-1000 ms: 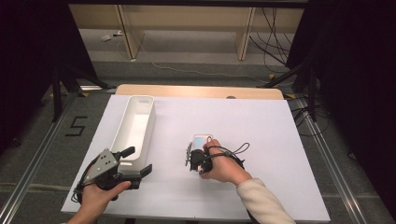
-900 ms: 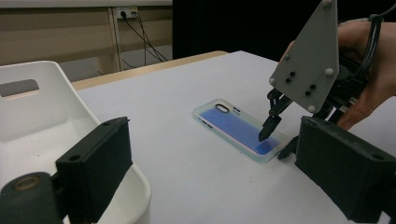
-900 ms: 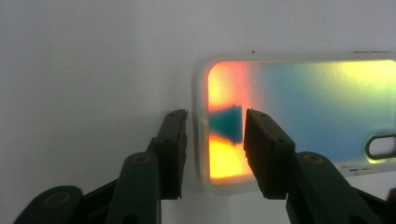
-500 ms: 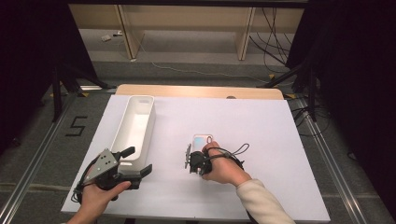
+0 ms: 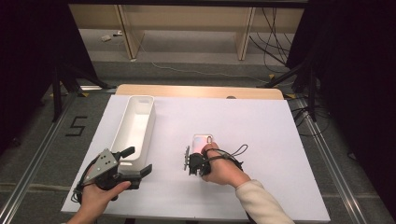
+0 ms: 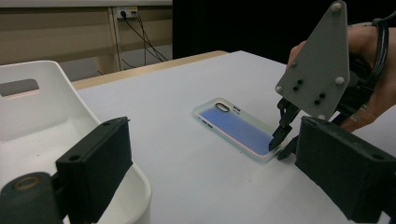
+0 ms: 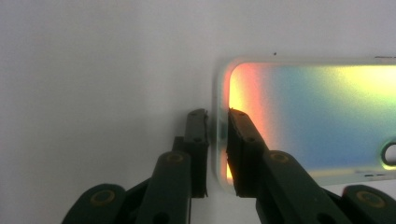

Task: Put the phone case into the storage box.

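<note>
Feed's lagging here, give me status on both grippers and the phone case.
Right gripper has just been closing, jaws astride the phone case end wall. Left gripper open, idle by white bin. Nothing in the way.

Both grippers are black; the left gripper (image 5: 135, 164) carries a grey three-cornered plate with screws, the right gripper (image 7: 217, 144) has brass-coloured pivots and a looping black cable; a cream sleeve (image 5: 259, 203) covers the right forearm

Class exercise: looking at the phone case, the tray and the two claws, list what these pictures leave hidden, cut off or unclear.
- Phone case: near end hidden by the right claw in the high view.
- White tray: cut off by the left gripper view's edge.
- Right claw's pads: contact with the case rim unclear in the right gripper view.
</note>
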`<action>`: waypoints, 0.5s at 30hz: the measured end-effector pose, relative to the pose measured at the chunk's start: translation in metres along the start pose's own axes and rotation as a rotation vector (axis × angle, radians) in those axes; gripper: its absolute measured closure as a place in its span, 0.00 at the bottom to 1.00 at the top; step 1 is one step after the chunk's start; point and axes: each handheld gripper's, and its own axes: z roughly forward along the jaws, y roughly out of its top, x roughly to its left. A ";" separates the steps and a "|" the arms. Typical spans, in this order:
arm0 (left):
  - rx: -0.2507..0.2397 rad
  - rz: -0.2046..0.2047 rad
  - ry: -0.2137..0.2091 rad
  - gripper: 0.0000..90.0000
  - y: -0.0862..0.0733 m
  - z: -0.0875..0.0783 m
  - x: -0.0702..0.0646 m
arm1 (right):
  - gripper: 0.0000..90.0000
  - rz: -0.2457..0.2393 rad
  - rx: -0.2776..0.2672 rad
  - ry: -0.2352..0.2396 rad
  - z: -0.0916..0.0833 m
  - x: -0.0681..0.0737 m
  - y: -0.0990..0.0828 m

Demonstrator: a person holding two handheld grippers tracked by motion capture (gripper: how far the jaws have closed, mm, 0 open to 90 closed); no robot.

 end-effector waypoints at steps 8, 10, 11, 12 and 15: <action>0.000 0.000 -0.001 0.11 0.000 0.000 0.000 | 0.91 -0.014 0.012 -0.010 0.000 0.001 0.001; 0.002 0.001 0.000 0.11 0.000 0.000 -0.001 | 0.97 -0.014 0.015 -0.030 0.000 0.003 0.001; 0.002 0.002 0.000 0.11 0.000 0.000 0.000 | 0.97 -0.012 0.014 -0.042 0.000 0.003 0.001; 0.001 0.001 0.001 0.11 0.000 0.000 0.000 | 0.97 -0.012 0.022 -0.048 -0.001 0.004 0.002; 0.001 -0.001 0.000 0.11 0.000 0.000 0.000 | 0.97 -0.017 0.022 -0.050 -0.001 0.004 0.002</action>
